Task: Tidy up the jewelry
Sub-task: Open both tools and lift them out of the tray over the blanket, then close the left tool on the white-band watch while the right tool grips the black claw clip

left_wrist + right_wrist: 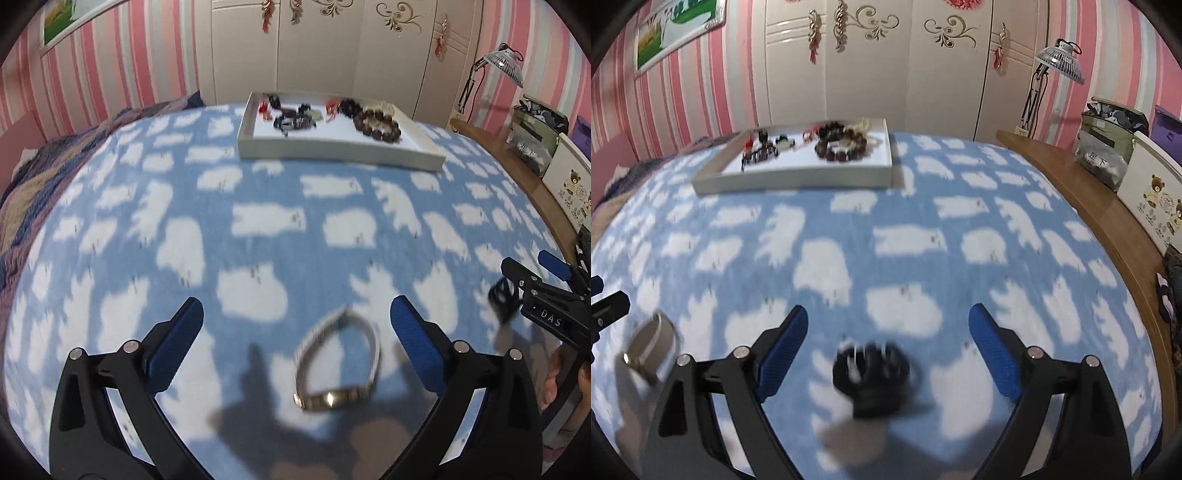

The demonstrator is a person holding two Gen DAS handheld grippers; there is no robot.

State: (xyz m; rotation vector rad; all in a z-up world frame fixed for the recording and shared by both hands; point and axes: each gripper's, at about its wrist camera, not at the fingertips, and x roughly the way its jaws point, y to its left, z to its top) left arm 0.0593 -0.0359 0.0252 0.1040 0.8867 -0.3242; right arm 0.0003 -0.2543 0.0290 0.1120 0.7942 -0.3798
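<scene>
Fingers spread wide on both our grippers, nothing pinched. Our left gripper (295, 321) hangs over a silver-and-gold metal-band wristwatch (338, 363) lying on the bed's blue fleece blanket with white cloud shapes (258, 206); the watch sits between the blue pads, not touched. Our right gripper (888, 325) brackets a black bead bracelet (871, 373) the same way, blurred, lying loose on the blanket. Both pieces lie near each other, well apart from the shallow white rectangular tray (332, 157) at the far side of the bed, which already carries a brown wooden bead bracelet (376, 123) and several darker small pieces.

We judge the step as the pick-up of the last two loose items; tray sorting partly done. Next move calls for lowering each gripper so the pads straddle band and beads, closing, then carrying across to the tray. The soft fleece may let the thin watch band sink, so the grip should go low.

Open blanket between us and the tray, nothing in the way. Wooden bed edge (1108, 206) runs along the right, close to our right gripper's side. Grippers sit near each other, so carry paths should stay parallel.
</scene>
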